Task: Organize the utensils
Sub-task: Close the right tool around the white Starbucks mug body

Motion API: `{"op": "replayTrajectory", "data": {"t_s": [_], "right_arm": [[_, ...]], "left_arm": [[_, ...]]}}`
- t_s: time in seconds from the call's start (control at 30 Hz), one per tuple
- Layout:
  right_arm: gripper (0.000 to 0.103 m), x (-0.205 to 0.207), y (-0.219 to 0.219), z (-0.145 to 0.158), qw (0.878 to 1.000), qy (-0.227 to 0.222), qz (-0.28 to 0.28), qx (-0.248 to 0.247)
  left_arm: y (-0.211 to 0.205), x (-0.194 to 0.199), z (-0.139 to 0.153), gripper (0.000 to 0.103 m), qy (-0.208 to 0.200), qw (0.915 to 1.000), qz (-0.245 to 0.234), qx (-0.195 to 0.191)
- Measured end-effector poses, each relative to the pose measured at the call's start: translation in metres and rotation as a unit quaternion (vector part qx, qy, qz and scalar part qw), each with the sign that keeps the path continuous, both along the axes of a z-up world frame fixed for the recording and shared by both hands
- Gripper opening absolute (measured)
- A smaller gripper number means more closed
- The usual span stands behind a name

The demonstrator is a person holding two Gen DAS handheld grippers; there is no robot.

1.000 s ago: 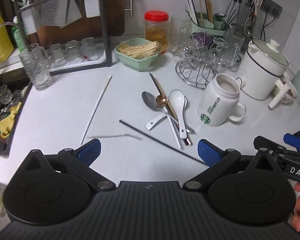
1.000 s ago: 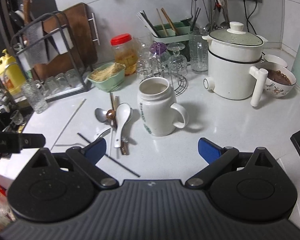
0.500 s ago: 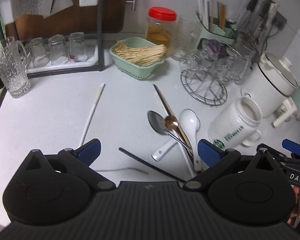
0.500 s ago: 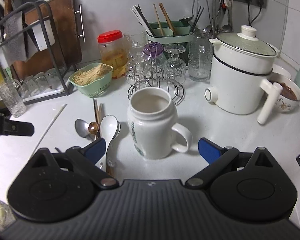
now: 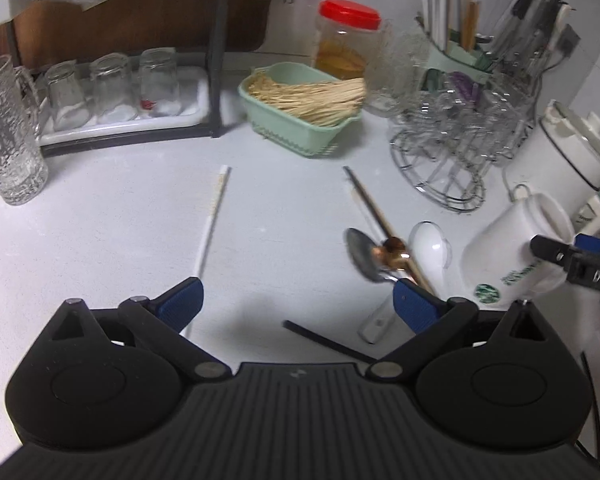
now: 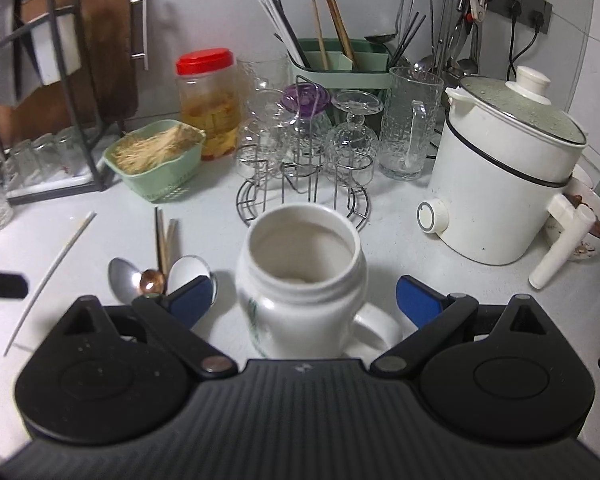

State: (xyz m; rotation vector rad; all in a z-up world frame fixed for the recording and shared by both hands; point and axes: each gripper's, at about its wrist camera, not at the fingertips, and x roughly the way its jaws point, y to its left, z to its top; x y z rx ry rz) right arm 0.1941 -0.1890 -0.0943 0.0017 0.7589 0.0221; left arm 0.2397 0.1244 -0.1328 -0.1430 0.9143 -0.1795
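Both grippers gape wide, holding nothing. The right gripper (image 6: 304,298) flanks the mug (image 6: 300,276) at frame centre; its base is hidden. The left gripper (image 5: 298,306) hovers over the counter (image 5: 100,240), its right finger covering the spoons' (image 5: 384,256) handles, right of centre.

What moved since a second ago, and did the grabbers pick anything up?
Both grabbers moved forward. The right gripper closed in on the white mug, which now sits between its open fingers, not squeezed. The left gripper slid toward the spoons, also open and empty. Nothing was picked up. The mug, spoons, white chopstick and black chopstick lie where they were on the counter.
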Motion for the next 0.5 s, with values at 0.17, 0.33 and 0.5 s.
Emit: {"op": "replayTrajectory", "data": {"t_s": [0.17,0.33,0.5], "right_arm": [[0.100,0.016,0.005,-0.008,1.000,0.018,-0.003,-0.020],[0.094,0.025,0.014,-0.016,0.998,0.039,0.003,-0.050],[0.094,0.033,0.022,-0.022,0.996,0.057,0.007,-0.068]], "left_arm": [[0.016,0.015,-0.019,0.088,0.004,1.0000,0.002,-0.007],[0.032,0.029,-0.034,0.081,-0.010,0.9999,-0.001,-0.007],[0.046,0.048,-0.048,0.068,-0.012,0.9996,-0.005,-0.023]]}}
